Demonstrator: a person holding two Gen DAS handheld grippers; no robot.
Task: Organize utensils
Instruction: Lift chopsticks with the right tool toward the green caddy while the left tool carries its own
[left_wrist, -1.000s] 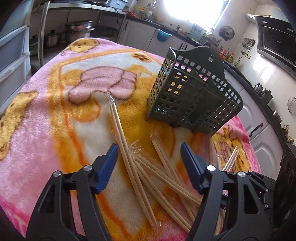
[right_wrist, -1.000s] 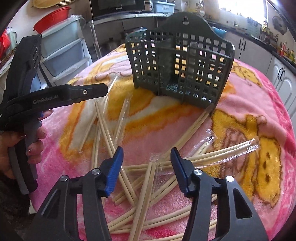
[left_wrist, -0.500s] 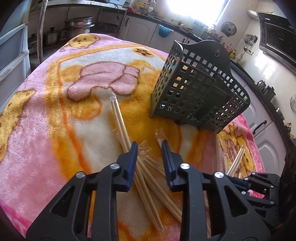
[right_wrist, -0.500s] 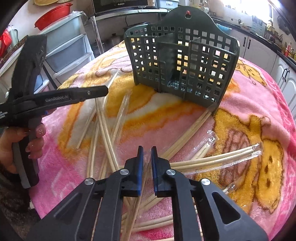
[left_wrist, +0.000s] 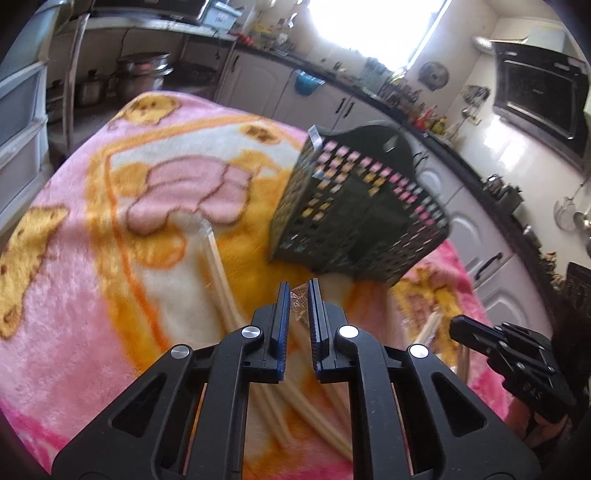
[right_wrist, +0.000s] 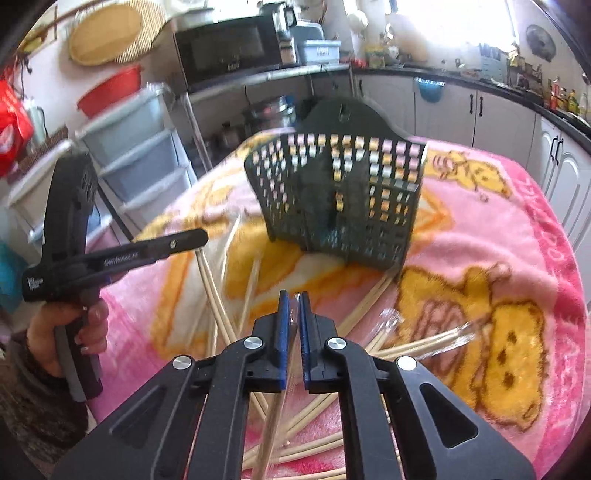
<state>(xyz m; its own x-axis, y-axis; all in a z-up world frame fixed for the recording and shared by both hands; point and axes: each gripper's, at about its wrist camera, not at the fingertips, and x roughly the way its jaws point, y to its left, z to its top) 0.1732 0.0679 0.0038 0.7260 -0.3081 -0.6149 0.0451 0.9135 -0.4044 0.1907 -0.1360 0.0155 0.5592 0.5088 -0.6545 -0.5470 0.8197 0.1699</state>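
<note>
Both claws have just been closing: the left claw (left_wrist: 298, 295) is pinching a wrapped chopstick pair (left_wrist: 300, 314), the right claw (right_wrist: 294, 301) another pair (right_wrist: 275, 413), lifting them off the blanket-covered worktop (left_wrist: 92, 258) toward the basket (right_wrist: 343, 199).

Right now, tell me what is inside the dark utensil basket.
Through the utensil basket grid walls only an inner divider shows, with no chopsticks visible inside. Motion blur and the dark lower part hide its bottom. Wrapped chopsticks lie outside on the blanket.
</note>
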